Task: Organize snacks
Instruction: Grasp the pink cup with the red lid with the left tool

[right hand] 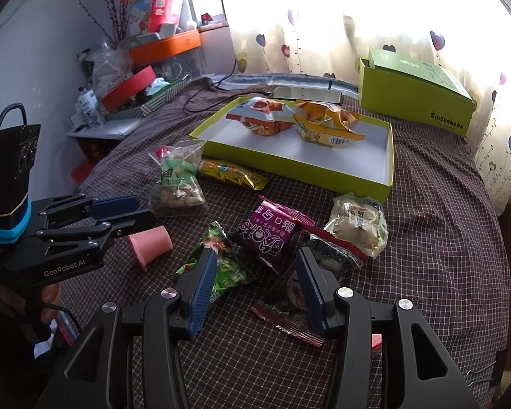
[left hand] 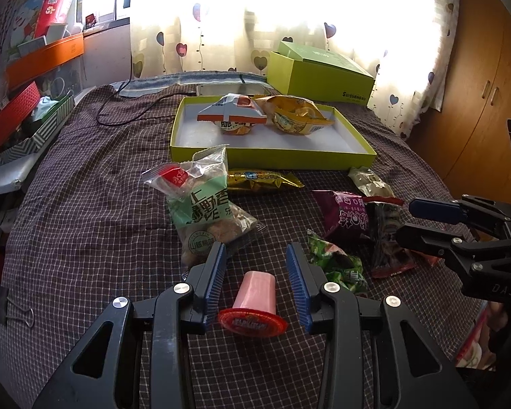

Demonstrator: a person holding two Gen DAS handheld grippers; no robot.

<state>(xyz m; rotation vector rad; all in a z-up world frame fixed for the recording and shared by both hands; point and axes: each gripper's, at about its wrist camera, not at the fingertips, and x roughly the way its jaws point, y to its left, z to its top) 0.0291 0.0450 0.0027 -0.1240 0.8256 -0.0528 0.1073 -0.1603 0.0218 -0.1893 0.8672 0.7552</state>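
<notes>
A pink jelly cup [left hand: 255,294] with a red lid lies on its side on the checked cloth, between the open fingers of my left gripper [left hand: 256,255]; it also shows in the right wrist view [right hand: 151,243]. My right gripper [right hand: 257,262] is open above a dark red-edged packet [right hand: 289,301], with a green packet [right hand: 226,269] at its left finger. The shallow green tray [left hand: 272,160] holds an orange-white bag [left hand: 233,116] and a yellow bag [left hand: 296,114]. A nut bag [left hand: 204,204], a gold packet [left hand: 262,180], a purple packet [left hand: 344,216] and a pale packet [left hand: 369,180] lie loose.
A closed green box [left hand: 318,75] stands behind the tray by the curtain. A black cable [left hand: 126,109] runs across the far left of the cloth. Boxes and clutter [left hand: 27,116] are stacked at the left. A binder clip [left hand: 15,310] grips the cloth's left edge.
</notes>
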